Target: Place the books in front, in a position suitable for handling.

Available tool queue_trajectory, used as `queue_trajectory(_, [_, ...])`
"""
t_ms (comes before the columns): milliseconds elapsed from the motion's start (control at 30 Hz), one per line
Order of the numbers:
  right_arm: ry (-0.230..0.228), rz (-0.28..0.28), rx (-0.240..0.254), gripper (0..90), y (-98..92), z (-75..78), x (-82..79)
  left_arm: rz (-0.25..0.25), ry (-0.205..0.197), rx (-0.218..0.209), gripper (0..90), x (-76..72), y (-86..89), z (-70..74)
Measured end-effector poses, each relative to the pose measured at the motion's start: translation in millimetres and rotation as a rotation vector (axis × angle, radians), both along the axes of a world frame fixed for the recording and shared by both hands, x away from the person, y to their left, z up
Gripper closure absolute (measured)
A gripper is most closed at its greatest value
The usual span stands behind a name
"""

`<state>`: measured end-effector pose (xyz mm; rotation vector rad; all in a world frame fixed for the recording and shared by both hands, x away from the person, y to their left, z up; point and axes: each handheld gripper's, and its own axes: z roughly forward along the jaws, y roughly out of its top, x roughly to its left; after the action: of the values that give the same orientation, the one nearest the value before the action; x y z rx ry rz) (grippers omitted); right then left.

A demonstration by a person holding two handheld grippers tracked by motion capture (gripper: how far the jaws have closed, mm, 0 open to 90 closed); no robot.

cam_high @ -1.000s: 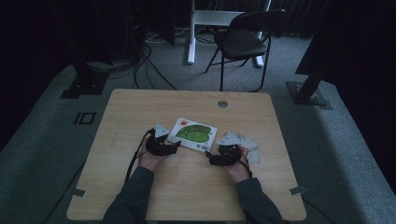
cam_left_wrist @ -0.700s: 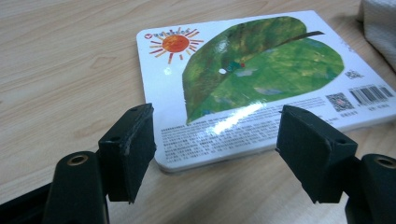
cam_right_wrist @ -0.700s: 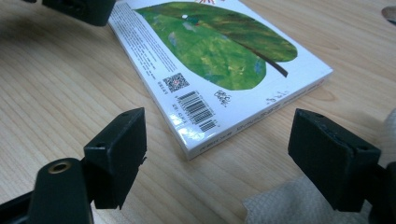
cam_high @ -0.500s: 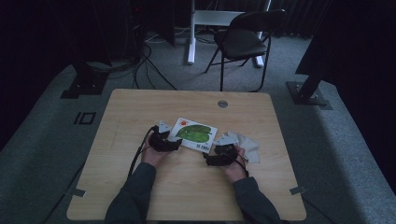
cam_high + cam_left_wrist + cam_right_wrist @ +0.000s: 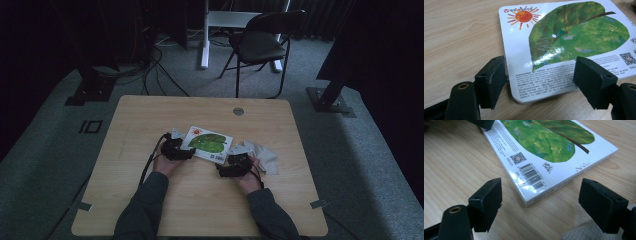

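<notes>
Step in hand, as I read it: getting set on the board book (image 5: 207, 143), which lies flat and closed on the tabletop (image 5: 150, 115), back cover up. My left tool (image 5: 540, 80) sits at the book's near-left corner, jaws spread wide and just been opening; the corner lies between the pads but neither pad presses it. My right tool (image 5: 540, 202) sits off the book's barcode corner, jaws also spread, nothing pinched, corner just ahead of the gap.

Next move, my guess: one tool pins the book while the other gets a pad under the cover edge to lift or open it. It needs a low, level approach; the book is thin against the wood.

Materials: the book is a rigid thick-paged slab, with rounded corners, a glossy laminated cover, slick under glare, a green leaf and orange sun print. Tabletop is a matte pale wood grain. A crumpled white tissue (image 5: 262, 152) lies right of the book, soft and quilted. Pads are matte black blocks.
</notes>
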<state>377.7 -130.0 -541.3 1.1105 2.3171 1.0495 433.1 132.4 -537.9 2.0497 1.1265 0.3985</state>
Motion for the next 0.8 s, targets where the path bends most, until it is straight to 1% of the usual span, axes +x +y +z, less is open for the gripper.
queue_trajectory(100, [0.01,0.0,0.007,18.8,0.2,-2.2,2.0,-0.001,0.008,-0.009,26.1,2.4,0.3,-0.4])
queue_trajectory(233, [0.015,0.002,0.001,19.1,1.6,-3.8,3.7,-0.008,0.013,-0.016,26.1,4.1,0.4,-0.8])
queue_trajectory(367, [0.019,0.002,0.003,21.3,1.7,-4.4,5.0,-0.007,0.014,-0.018,26.9,4.0,0.0,-0.9])
queue_trajectory(500, [0.034,0.0,0.01,22.4,0.8,-6.5,6.7,-0.009,0.023,-0.034,26.9,4.5,0.5,-1.8])
queue_trajectory(567, [0.034,-0.002,0.014,22.7,0.5,-6.6,6.9,-0.01,0.022,-0.036,26.8,4.9,0.9,-2.2])
queue_trajectory(633, [0.036,-0.002,0.015,23.0,0.4,-6.4,7.2,-0.009,0.019,-0.034,24.9,5.2,1.0,-2.7])
queue_trajectory(700, [0.036,-0.001,0.014,23.3,0.1,-6.4,7.7,-0.009,0.028,-0.049,25.1,6.0,2.0,-3.3])
queue_trajectory(800, [0.036,-0.002,0.013,25.2,0.2,-6.1,8.0,-0.014,0.037,-0.055,26.4,6.2,3.0,-3.5])
